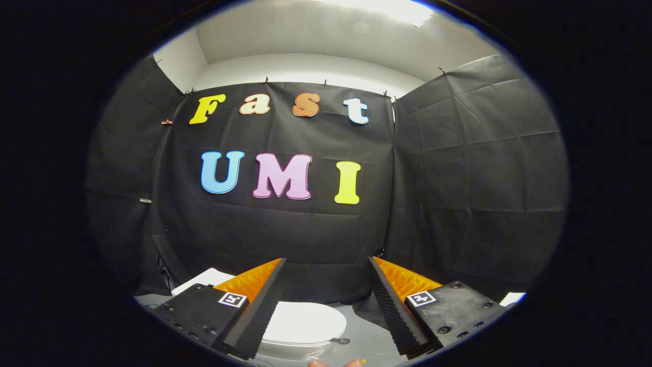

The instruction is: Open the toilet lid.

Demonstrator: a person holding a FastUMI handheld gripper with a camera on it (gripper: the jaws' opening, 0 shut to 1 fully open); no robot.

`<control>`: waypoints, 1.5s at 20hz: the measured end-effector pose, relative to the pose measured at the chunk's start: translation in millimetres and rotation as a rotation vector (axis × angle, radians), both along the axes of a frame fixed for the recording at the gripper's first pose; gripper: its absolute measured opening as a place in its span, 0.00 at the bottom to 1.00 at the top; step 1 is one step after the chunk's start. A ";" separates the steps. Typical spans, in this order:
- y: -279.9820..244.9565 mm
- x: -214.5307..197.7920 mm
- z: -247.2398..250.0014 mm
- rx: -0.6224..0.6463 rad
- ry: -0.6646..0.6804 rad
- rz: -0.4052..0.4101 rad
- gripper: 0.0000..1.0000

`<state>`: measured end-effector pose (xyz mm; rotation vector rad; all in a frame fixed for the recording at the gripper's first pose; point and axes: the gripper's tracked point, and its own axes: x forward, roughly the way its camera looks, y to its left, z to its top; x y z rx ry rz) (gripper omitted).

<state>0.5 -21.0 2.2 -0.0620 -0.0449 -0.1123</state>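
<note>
White toilet lid (pixel 304 322) down flat on the bowl, low between the spread fingers and nearer the left one. Gripper (pixel 326 278) wide apart, holding nothing, raised above the lid, facing the black cloth wall (pixel 285 234).

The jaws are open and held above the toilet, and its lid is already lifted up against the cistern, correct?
Not quite. The gripper view shows the toilet lid lying flat and closed over the bowl, not lifted. The rest holds: the gripper has its jaws open and is held above the toilet, touching nothing.
</note>
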 end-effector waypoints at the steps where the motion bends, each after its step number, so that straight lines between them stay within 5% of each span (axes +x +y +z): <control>1: 0.8 -0.3 1.7 -0.001 -0.007 0.002 0.98; 15: 2.0 28.9 -43.3 -0.017 -0.022 0.030 0.98; 30: -37.6 73.8 -183.1 -0.071 0.049 0.030 0.98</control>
